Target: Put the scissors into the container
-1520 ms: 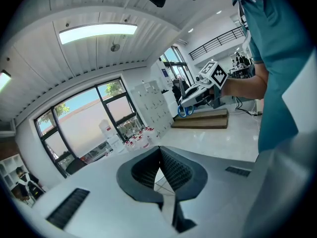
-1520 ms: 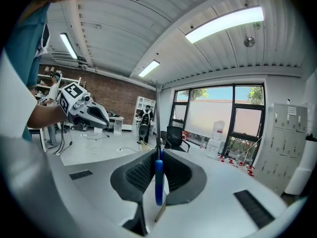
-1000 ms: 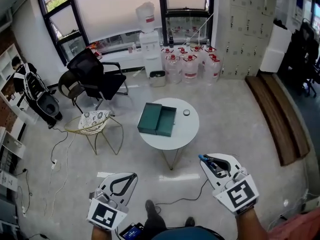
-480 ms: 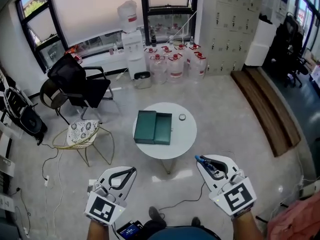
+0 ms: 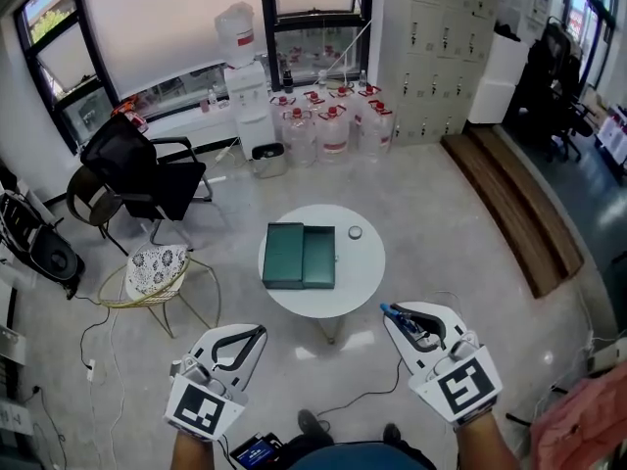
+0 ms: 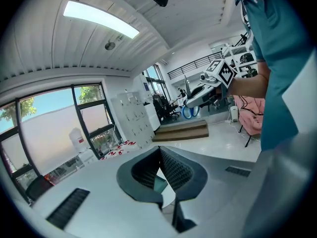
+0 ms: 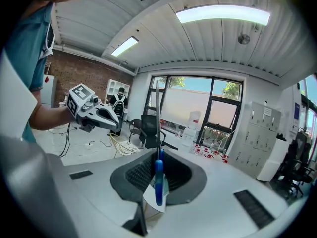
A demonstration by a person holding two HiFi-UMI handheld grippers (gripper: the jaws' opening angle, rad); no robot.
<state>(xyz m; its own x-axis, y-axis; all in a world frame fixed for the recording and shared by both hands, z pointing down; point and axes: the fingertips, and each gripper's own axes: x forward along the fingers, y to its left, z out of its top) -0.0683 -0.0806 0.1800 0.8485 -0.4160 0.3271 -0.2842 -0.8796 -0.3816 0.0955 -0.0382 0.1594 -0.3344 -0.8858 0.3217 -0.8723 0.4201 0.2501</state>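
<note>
**A:** Where are the scissors?

**B:** The right gripper [image 5: 394, 313] has them. Its fingers [image 7: 134, 175] are squeezed on the blue handle of the scissors [image 7: 158, 181]. The metal blade pokes out past the tips.

**A:** What about the other one?

**B:** The left gripper [image 5: 257, 333] has its fingers [image 6: 143, 170] pressed together. There is nothing in them.

**A:** Are the scissors in the container?

**B:** Not yet. The green container [image 5: 284, 255] lies open on the round white tabletop [image 5: 358, 274], on the far side from the grippers. It looks empty. Both grippers are near the person, above the floor [image 5: 441, 233] and well apart from the tabletop.

**A:** So what part is done?

**B:** I think the picking up is done. The carrying is left. The right gripper has to get over the open container and let the scissors go inside it.
</note>
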